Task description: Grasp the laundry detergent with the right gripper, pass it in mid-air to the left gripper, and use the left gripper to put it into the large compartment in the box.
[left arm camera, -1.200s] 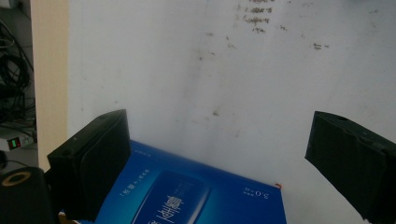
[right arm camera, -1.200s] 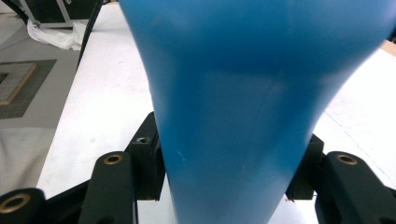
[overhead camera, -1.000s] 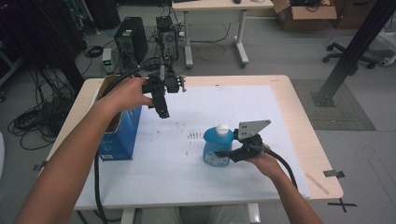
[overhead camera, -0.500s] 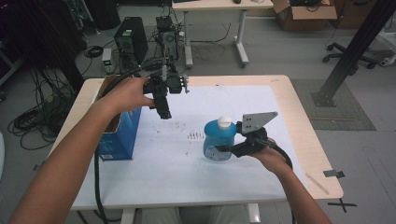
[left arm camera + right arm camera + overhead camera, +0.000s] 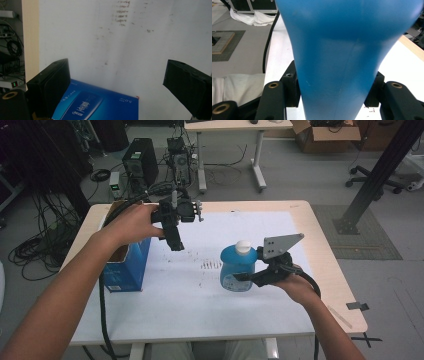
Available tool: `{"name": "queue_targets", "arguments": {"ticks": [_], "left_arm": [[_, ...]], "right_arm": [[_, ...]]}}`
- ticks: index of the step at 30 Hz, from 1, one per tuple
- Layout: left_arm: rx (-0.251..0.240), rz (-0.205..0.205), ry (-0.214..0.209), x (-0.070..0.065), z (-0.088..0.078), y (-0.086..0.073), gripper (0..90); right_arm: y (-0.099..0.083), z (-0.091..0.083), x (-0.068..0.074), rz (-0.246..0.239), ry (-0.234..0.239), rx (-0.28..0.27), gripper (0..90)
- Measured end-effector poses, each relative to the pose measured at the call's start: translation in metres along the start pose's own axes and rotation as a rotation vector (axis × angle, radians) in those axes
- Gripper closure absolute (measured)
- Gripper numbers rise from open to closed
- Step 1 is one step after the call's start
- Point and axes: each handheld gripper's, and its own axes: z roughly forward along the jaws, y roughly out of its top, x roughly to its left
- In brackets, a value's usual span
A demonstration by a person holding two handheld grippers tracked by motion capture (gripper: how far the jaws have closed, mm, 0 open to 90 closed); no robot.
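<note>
Holding the bottle (image 5: 239,267) in the right gripper (image 5: 246,278), jaws clenched on either side of the blue body, as seen close up in the right gripper view (image 5: 347,50). Compared with a second ago: raised the bottle and carried it slightly right in the high view, white cap still on top and upright. Judging by that rise, lifted it off the sheet (image 5: 200,295), or nearly; cannot see the base well enough to be sure of the gap. Placing it: right of the table's middle, toward the near side, well apart from the box (image 5: 125,265).

On the left side, little change. Hovering the left gripper (image 5: 175,239) above the far left part of the sheet, just right of the box, jaws released and wide with nothing between them. Looking along those jaws in the left gripper view (image 5: 116,87): only bare sheet ahead, with the box's blue face (image 5: 100,105) at the bottom edge.

Meaning for the work in hand: grip made and pick-up begun, with the carry yet to come. Probably heading for the open box on the left, with the free gripper waiting there to steady or receive. Worth watching for slip where the smooth body narrows at the pads.
</note>
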Motion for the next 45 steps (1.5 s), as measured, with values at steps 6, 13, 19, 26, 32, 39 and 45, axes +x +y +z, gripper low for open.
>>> {"name": "queue_targets", "arguments": {"ticks": [6,13,19,26,32,39,45], "left_arm": [[-0.020,0.011,-0.013,-0.006,-0.009,0.001,7.6],[-0.050,0.043,-0.040,-0.019,-0.021,0.006,7.6],[-0.084,0.080,-0.076,-0.033,-0.033,0.013,7.6],[-0.109,0.119,-0.114,-0.044,-0.042,0.017,7.6],[-0.123,0.132,-0.133,-0.049,-0.047,0.018,7.6],[-0.154,0.149,-0.169,-0.055,-0.053,0.020,7.5],[-0.158,0.166,-0.179,-0.059,-0.056,0.024,7.5]], "right_arm": [[0.007,-0.007,0.001,-0.002,-0.002,0.005,44.5],[0.013,-0.011,0.003,-0.009,0.000,0.015,44.5],[0.019,-0.011,0.005,-0.017,0.010,0.013,44.6],[0.026,-0.008,0.006,-0.025,0.030,0.006,44.6],[0.031,-0.003,0.007,-0.036,0.048,-0.003,44.6],[0.037,0.010,0.008,-0.048,0.073,0.002,44.7],[0.042,0.019,0.008,-0.059,0.084,0.001,44.7]]}}
